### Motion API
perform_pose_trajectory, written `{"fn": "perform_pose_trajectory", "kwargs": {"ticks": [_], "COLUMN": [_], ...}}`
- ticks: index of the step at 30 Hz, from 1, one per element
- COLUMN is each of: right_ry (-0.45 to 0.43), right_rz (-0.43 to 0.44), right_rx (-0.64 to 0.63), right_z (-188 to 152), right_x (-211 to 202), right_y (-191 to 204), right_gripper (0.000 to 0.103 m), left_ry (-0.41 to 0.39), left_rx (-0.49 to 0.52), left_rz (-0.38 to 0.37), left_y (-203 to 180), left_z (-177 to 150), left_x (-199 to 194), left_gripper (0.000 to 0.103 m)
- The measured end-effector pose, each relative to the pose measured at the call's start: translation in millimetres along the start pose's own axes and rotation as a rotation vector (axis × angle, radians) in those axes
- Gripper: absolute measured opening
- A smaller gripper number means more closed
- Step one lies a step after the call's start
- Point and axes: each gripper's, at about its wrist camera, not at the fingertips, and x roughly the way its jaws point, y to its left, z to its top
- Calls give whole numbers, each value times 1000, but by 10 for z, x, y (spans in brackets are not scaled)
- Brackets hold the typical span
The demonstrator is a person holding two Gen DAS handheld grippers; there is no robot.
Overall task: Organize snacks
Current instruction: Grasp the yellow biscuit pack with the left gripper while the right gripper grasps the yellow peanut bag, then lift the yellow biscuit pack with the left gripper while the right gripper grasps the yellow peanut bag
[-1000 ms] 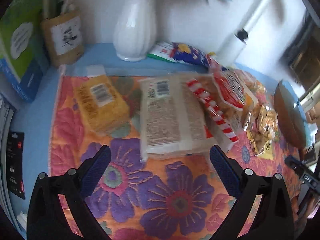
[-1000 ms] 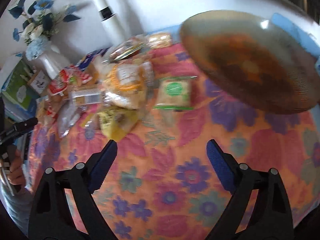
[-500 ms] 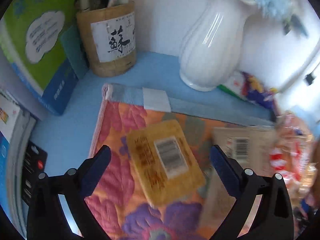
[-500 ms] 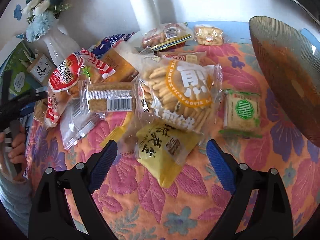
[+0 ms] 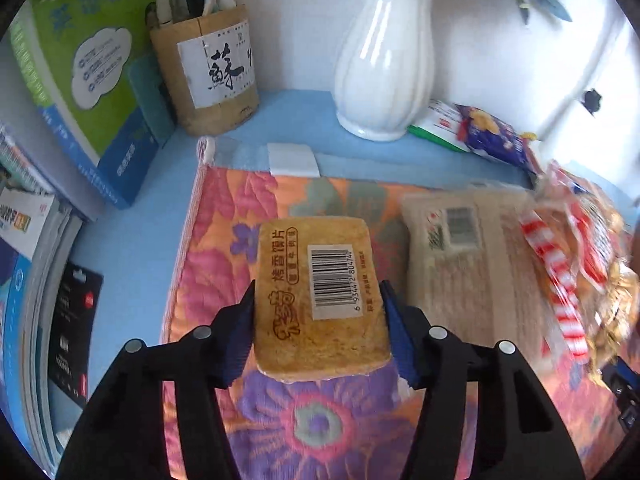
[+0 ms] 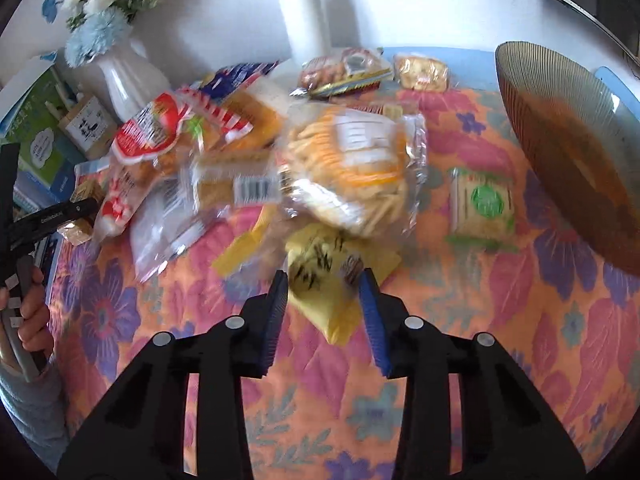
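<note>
Since the earlier frames, both grippers have gone from wide open to closed on a snack, and each camera now sits nearer its target. Left gripper (image 5: 318, 308): its jaws are closing, and the blue pads press on both long sides of the yellow toast packet (image 5: 320, 296), barcode label facing up, at the left end of the floral mat (image 5: 320, 424). Just right of this packet lies a pale flat packet (image 5: 460, 264), also barcode up, with a red-and-white striped bag (image 5: 560, 276) overlapping its right edge. Behind the mat, on the blue table (image 5: 132, 240), stand a white vase (image 5: 386, 64) and a brown pen holder (image 5: 212, 76); a green-and-blue box (image 5: 88, 72) leans at the far left. Right gripper (image 6: 323, 294): closed on the near end of the yellow snack pouch (image 6: 332, 276), which lies at the front edge of the snack pile. Directly behind the pouch is a clear bag of stick biscuits (image 6: 348, 176), blurred. A green-labelled cracker pack (image 6: 482, 204) lies apart to the right, near the brown ribbed bowl (image 6: 568, 152). At the left edge of the right wrist view, a hand (image 6: 28, 320) grasps the other gripper's handle.
</note>
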Motion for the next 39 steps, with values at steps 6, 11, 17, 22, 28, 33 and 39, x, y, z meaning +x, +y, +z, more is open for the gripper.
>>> {"fn": "perform_pose_trajectory", "kwargs": {"ticks": [6, 11, 17, 22, 28, 33, 39], "right_ry": [-9, -22, -11, -1, -14, -139, -142], "right_rz": [165, 135, 93, 88, 75, 161, 268], "right_rx": [-140, -146, -118, -106, -148, -114, 31], "right_z": [-414, -574, -404, -281, -160, -156, -46], "right_x": [-360, -526, -377, -290, -153, 17, 97], "right_y": [313, 209, -6, -67, -36, -130, -405], "right_gripper": [47, 68, 81, 86, 91, 98, 100], "left_ry": [-22, -51, -23, 47, -85, -99, -100], "left_rx": [75, 132, 152, 179, 184, 186, 181], "left_rz": [-183, -174, -138, -96, -35, -41, -59], "left_y": [76, 86, 52, -80, -59, -29, 15], "left_z": [-405, -445, -348, -369, -412, -372, -267], "left_x": [-297, -423, -423, -26, 58, 67, 124], "left_gripper": [55, 77, 98, 66, 55, 55, 59]}}
